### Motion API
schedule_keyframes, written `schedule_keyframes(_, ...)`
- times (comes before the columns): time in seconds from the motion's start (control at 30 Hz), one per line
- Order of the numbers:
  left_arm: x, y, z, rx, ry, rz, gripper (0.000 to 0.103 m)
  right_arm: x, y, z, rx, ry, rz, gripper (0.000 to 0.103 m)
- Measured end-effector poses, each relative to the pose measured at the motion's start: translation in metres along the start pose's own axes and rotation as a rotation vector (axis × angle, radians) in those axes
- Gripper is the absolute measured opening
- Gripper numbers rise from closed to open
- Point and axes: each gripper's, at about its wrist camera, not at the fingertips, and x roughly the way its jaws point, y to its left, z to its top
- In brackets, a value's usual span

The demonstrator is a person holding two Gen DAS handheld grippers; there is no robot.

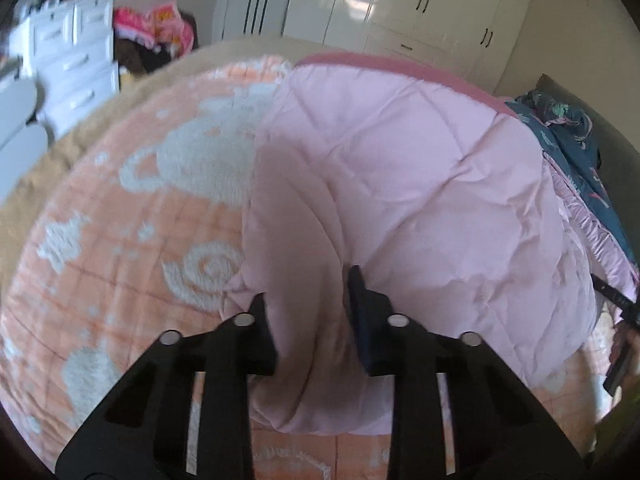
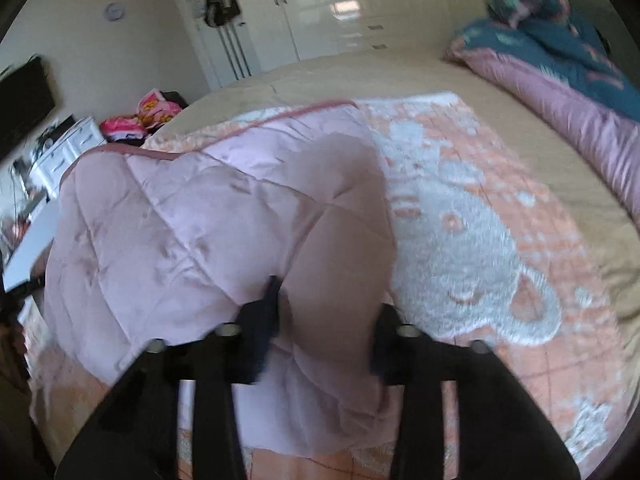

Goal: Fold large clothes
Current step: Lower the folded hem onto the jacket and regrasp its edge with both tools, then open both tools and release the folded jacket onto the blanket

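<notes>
Left wrist view is showing the left gripper (image 1: 308,312) clamping a bunched fold of the pink quilted comforter (image 1: 420,184), its two black fingers pressing the fabric from either side. The comforter is lying partly doubled over on an orange blanket with white bear shapes (image 1: 132,216), which is covering the bed. In the right wrist view the right gripper (image 2: 328,320) is pinching another thick fold of the same comforter (image 2: 192,224), with the blanket (image 2: 480,248) spreading out to its right. A blue patterned duvet (image 2: 568,56) is sitting bundled at the bed's far corner, and white wardrobes (image 2: 340,4) are lining the back wall.
</notes>
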Motion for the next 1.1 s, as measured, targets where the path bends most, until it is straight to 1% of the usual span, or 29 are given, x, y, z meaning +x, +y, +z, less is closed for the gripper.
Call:
schedule_keyframes(0.03, -0.003, 0.000, 0.005, -0.011, -0.016, -0.011, 0.014, -0.004, 0.002, 0.002, 0.002, -0.023, -0.006, 0.021)
schedule_keyframes(0.13, -0.007, 0.004, 0.021, -0.040, -0.054, -0.036, 0.013, -0.013, 0.009, 0.012, 0.003, -0.084, -0.038, 0.019)
schedule_keyframes(0.2, -0.004, 0.004, 0.036, -0.045, -0.078, -0.026, 0.012, -0.012, 0.013, 0.022, -0.003, -0.111, -0.065, 0.018)
schedule_keyframes(0.23, 0.001, 0.002, 0.043, -0.038, -0.083, -0.009, 0.011, -0.010, 0.012, 0.026, 0.000, -0.112, -0.077, 0.018)
schedule_keyframes(0.3, 0.011, -0.002, 0.053, -0.016, -0.089, 0.025, 0.011, 0.000, 0.005, 0.037, 0.033, -0.096, -0.091, 0.018)
schedule_keyframes(0.4, 0.032, -0.004, 0.062, -0.004, -0.071, 0.062, 0.011, 0.024, -0.005, 0.049, 0.083, -0.054, -0.114, 0.018)
schedule_keyframes(0.5, 0.050, -0.006, 0.065, 0.009, -0.054, 0.089, 0.011, 0.045, -0.009, 0.052, 0.087, -0.021, -0.138, 0.018)
schedule_keyframes(0.63, 0.070, -0.001, 0.066, 0.006, -0.019, 0.092, 0.012, 0.065, -0.018, 0.050, 0.124, 0.006, -0.144, 0.018)
schedule_keyframes(0.77, 0.078, 0.003, 0.064, -0.002, -0.006, 0.088, 0.013, 0.081, -0.028, 0.045, 0.175, 0.027, -0.134, 0.018)
schedule_keyframes(0.87, 0.078, 0.001, 0.063, -0.001, -0.003, 0.095, 0.014, 0.080, -0.023, 0.043, 0.160, 0.033, -0.149, 0.019)
schedule_keyframes(0.97, 0.076, 0.000, 0.063, -0.001, 0.002, 0.103, 0.016, 0.069, -0.021, 0.044, 0.163, 0.032, -0.168, 0.026)
schedule_keyframes(1.0, 0.074, -0.001, 0.063, 0.005, 0.004, 0.107, 0.017, 0.064, -0.021, 0.044, 0.166, 0.028, -0.168, 0.033)
schedule_keyframes(1.03, 0.074, -0.002, 0.063, 0.010, 0.012, 0.112, 0.017, 0.057, -0.020, 0.044, 0.168, 0.021, -0.161, 0.050)
schedule_keyframes(1.07, 0.073, -0.002, 0.063, 0.009, 0.012, 0.114, 0.018, 0.052, -0.019, 0.043, 0.168, 0.015, -0.153, 0.060)
schedule_keyframes(1.1, 0.070, -0.002, 0.063, 0.005, 0.012, 0.116, 0.019, 0.043, -0.016, 0.041, 0.164, 0.000, -0.143, 0.075)
